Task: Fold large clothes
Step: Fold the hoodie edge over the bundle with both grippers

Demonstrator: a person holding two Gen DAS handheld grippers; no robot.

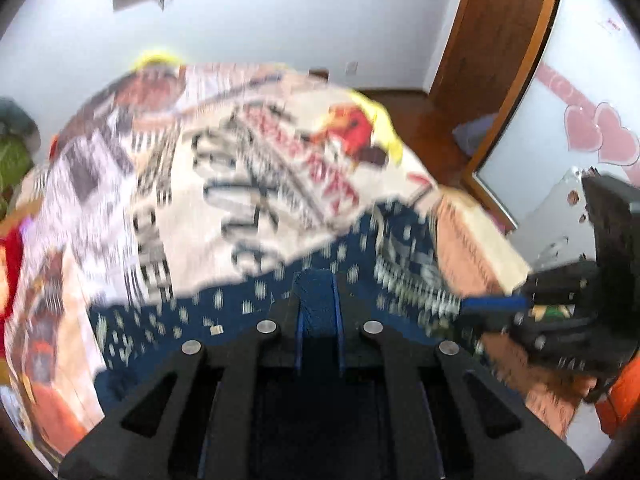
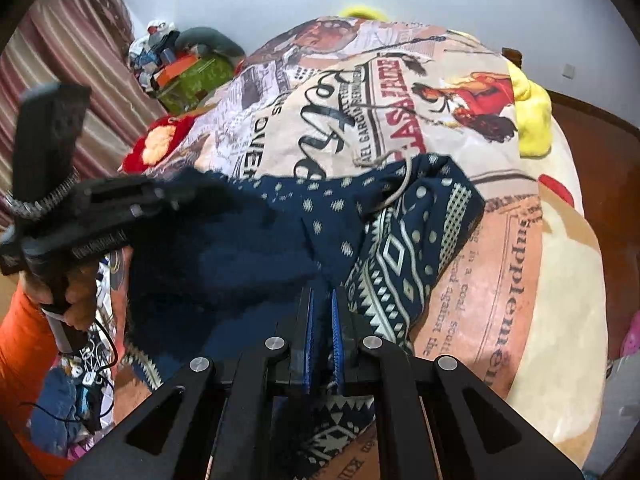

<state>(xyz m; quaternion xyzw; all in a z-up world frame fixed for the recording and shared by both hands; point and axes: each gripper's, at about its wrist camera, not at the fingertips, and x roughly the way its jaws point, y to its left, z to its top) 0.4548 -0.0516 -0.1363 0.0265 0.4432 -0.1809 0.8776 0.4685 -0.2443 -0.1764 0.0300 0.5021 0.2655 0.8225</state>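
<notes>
A dark blue garment (image 2: pixel 280 240) with white dots and a white geometric border lies bunched on a bed covered by a newspaper-print blanket (image 2: pixel 400 92). It also shows, blurred, in the left wrist view (image 1: pixel 240 308). My left gripper (image 1: pixel 318 296) is shut on a fold of the garment; it also shows at the left of the right wrist view (image 2: pixel 188 196). My right gripper (image 2: pixel 322 320) is shut on the garment's patterned edge; it also appears at the right of the left wrist view (image 1: pixel 492 304). A pale drawstring (image 2: pixel 392 184) lies on the garment.
A yellow pillow (image 2: pixel 532 120) lies at the bed's far right. A green box and clutter (image 2: pixel 188 76) stand beside striped curtains at the left. A wooden door frame (image 1: pixel 500 60) and wooden floor are beyond the bed. Cables and clothes (image 2: pixel 80 380) lie at the lower left.
</notes>
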